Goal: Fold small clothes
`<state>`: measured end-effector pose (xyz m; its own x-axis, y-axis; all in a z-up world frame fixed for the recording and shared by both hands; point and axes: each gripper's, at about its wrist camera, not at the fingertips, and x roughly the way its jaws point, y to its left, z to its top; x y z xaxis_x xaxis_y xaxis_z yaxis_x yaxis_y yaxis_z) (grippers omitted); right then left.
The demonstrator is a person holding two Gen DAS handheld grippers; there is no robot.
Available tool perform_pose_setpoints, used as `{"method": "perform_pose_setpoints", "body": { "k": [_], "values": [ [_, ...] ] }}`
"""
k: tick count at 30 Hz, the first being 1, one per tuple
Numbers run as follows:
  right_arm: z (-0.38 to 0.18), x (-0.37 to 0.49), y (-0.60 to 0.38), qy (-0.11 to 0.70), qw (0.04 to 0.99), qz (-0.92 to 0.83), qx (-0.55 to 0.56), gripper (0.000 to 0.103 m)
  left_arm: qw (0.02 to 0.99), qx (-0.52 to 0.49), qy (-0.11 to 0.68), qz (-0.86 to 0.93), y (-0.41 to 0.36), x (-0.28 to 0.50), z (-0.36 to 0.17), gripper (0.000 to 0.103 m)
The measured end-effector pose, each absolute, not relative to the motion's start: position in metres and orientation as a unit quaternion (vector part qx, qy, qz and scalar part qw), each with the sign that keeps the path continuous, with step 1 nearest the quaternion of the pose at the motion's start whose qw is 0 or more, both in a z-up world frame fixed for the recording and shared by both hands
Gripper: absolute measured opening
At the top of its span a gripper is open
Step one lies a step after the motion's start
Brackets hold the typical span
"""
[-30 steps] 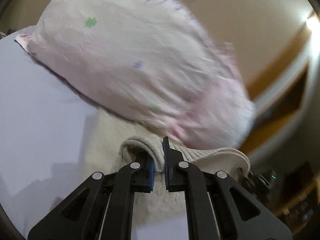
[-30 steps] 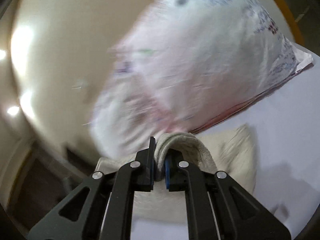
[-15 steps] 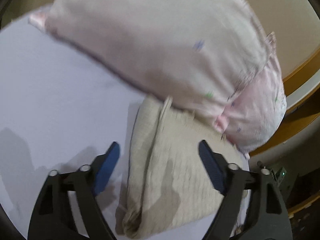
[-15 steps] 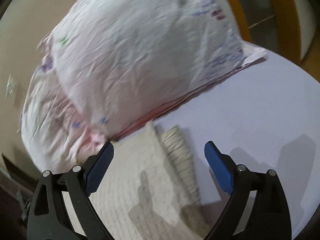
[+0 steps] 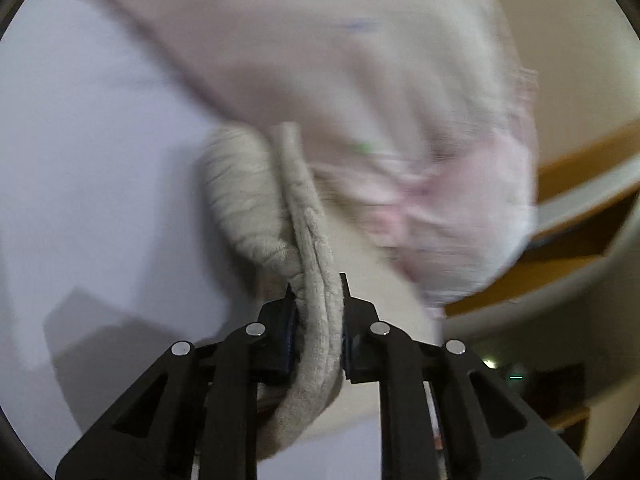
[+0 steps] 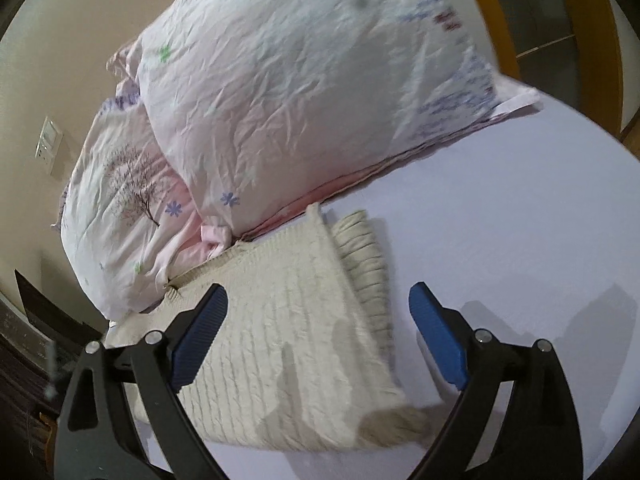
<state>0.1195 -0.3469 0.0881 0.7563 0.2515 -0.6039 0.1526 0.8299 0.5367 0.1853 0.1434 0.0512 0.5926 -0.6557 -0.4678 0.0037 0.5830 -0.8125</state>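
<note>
A cream knitted garment point(image 6: 292, 320) lies folded on the pale lilac bed sheet point(image 6: 520, 220), its ribbed hem point(image 6: 368, 264) toward the right. My right gripper point(image 6: 316, 336) is open and empty just above it, blue pads on either side. In the left wrist view my left gripper point(image 5: 318, 300) is shut on a thick folded edge of the cream garment point(image 5: 316, 248), which bunches up between the fingers; the ribbed part point(image 5: 244, 196) curls to the left.
Two pink-and-white printed pillows point(image 6: 300, 92) lie right behind the garment, touching its far edge; they also show blurred in the left wrist view point(image 5: 360, 80). A wooden bed frame point(image 6: 500, 20) runs beyond them. The bed edge point(image 5: 520, 292) drops off at the right.
Both grippers let go of the garment half a second ago. Now the left gripper has shut again on the garment's folded edge. The right gripper stays open above it.
</note>
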Motion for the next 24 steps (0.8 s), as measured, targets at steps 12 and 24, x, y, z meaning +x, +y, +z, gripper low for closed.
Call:
{"method": "perform_pose_setpoints", "body": {
  "k": [12, 24],
  "values": [
    [0.101, 0.090, -0.398, 0.329, 0.898, -0.035, 0.289, 0.092, 0.562, -0.482, 0.450, -0.500, -0.115, 0.243, 0.061, 0.023],
    [0.048, 0.187, -0.377, 0.497, 0.784, 0.125, 0.351, 0.098, 0.769, -0.313, 0.471, -0.298, 0.018, 0.224, 0.056, 0.073]
  ]
}}
